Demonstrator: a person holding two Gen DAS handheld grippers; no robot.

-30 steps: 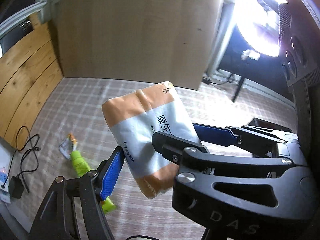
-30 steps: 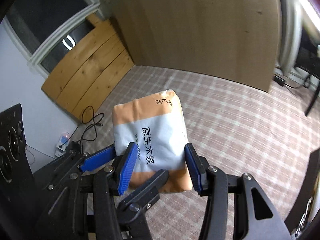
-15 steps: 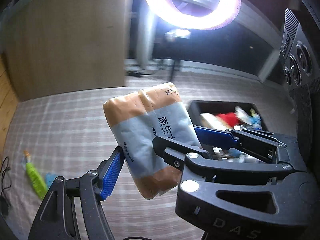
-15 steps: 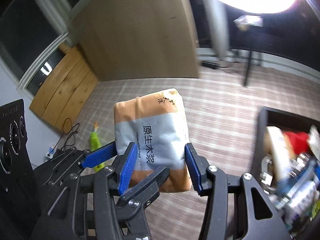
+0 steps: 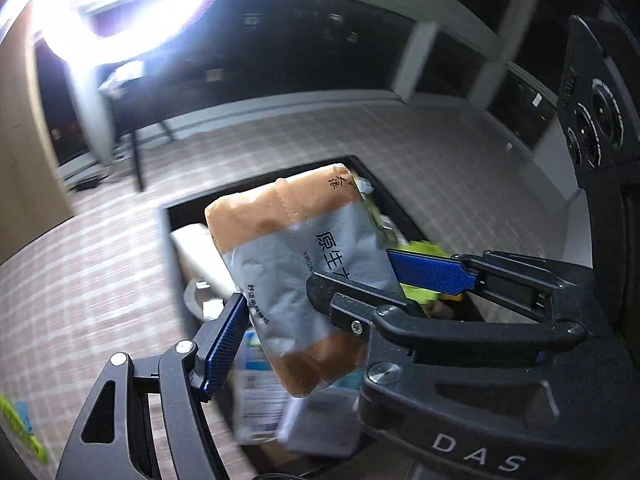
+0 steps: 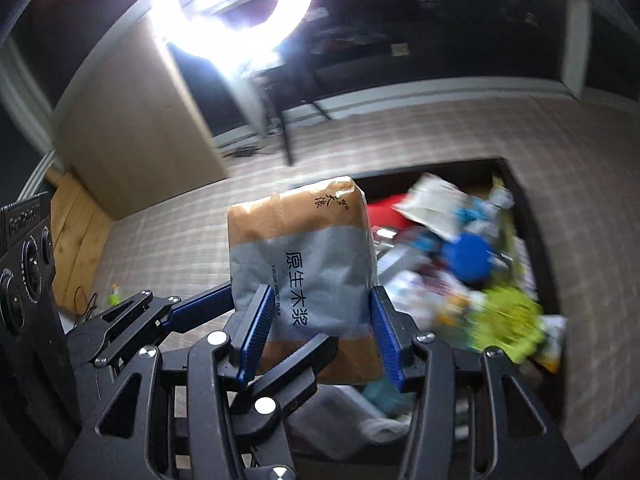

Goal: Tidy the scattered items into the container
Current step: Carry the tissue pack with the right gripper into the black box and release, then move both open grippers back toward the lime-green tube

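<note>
Both of my tongs gripped the same item: a soft tissue pack [image 6: 304, 264] with orange ends and a grey-white middle band printed with dark characters. My right gripper [image 6: 320, 328] clamped it across its width, one blue pad pressed to each long side, jaws roughly half spread by the pack's bulk. My left gripper [image 5: 320, 300] held it along the other axis: the near blue pad met the pack's lower left edge, and the far blue finger [image 5: 432, 270] lay against its right side, jaws set fairly wide. In the right wrist view the left gripper's blue finger reached the pack from the left, crossing under my right tool.

Both tools pointed steeply downward and forward, holding the pack off the floor, tilted, its orange top end highest.

The pack hung above the near left part of the black container [image 6: 532, 216], which stood on the checked floor [image 6: 168, 240]. The container held many blurred items, among them a blue round object [image 6: 468, 258] and a yellow-green packet [image 6: 508, 320]. A ring light [image 6: 236, 4] glared beyond.
</note>
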